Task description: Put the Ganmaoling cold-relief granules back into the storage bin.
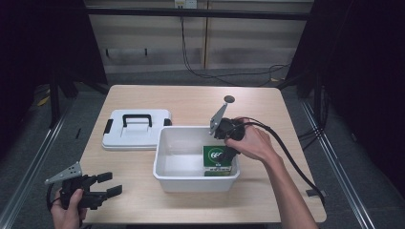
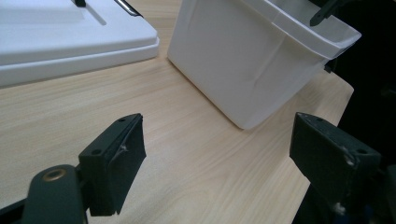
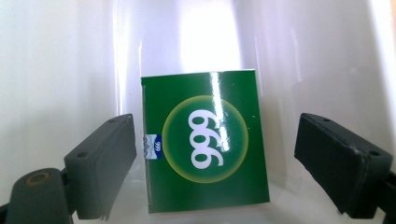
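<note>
A green box marked 999 (image 1: 217,158) (image 3: 205,140) lies in the right part of the white tub (image 1: 165,167). My right gripper (image 1: 227,153) (image 3: 215,168) points down into the tub, open, its jaws apart on either side of the box without touching it. My left gripper (image 1: 109,184) (image 2: 215,163) rests low at the table's front left corner, open with nothing between its jaws, aimed toward the tub's outer wall (image 2: 243,60).
A white lid with a black handle (image 1: 137,128) (image 2: 70,42) lies flat on the table left of the tub. A dark round hole (image 1: 229,99) sits in the tabletop behind the tub. The table edge (image 2: 327,126) runs close past the tub's corner.
</note>
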